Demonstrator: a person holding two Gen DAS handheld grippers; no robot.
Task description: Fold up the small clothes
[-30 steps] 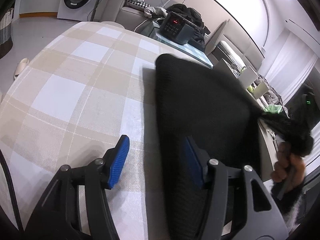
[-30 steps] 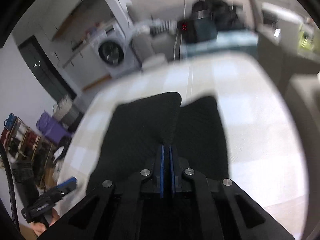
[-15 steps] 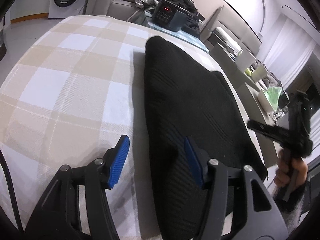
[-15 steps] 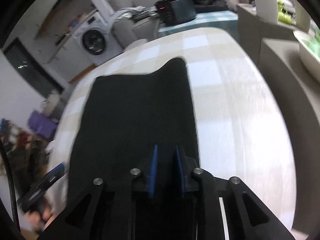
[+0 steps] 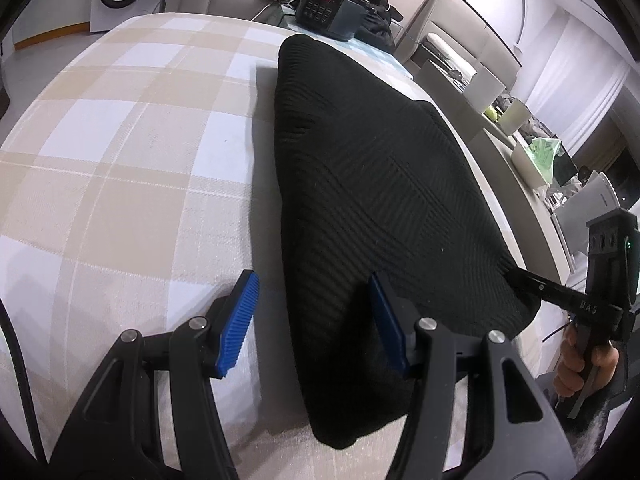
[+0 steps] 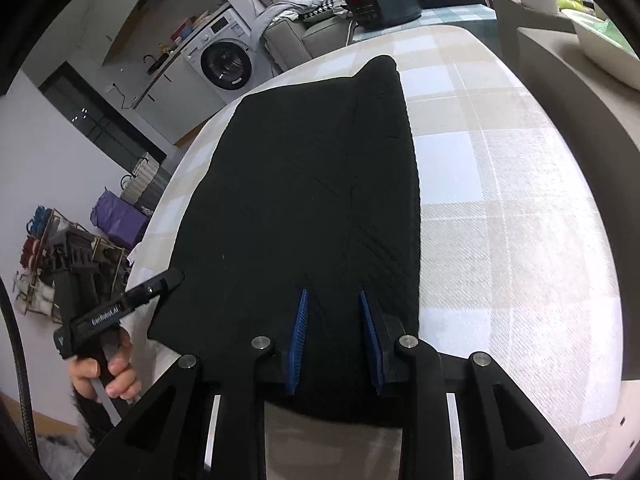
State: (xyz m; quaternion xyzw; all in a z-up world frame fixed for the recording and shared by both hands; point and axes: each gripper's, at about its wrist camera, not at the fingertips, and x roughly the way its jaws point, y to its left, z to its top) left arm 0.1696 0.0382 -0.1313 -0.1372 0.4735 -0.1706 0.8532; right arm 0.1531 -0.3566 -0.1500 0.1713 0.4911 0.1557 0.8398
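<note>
A black ribbed garment (image 5: 380,180) lies flat and folded lengthwise on the beige-and-white checked tablecloth (image 5: 120,160). My left gripper (image 5: 312,280) is open and straddles the garment's left near edge: one blue pad is over the tablecloth, the other over the fabric. In the right wrist view my right gripper (image 6: 333,294) hovers over the garment (image 6: 312,200) at its near end. Its pads stand a little apart and are not pinching any fabric. Each gripper shows at the side of the other's view, held by a hand (image 6: 116,376).
Beyond the table's far end stand a black appliance with a red display (image 5: 328,4), a grey sofa with clothes and a washing machine (image 6: 226,66). A counter with boxes (image 5: 516,116) runs along the right. A purple bag (image 6: 120,216) and a wire rack sit on the floor to the left.
The right gripper, shut on a lifted fold of the garment a second ago, has parted its pads and let go. The garment now lies flat. Both grippers have come lower, over its near end.
</note>
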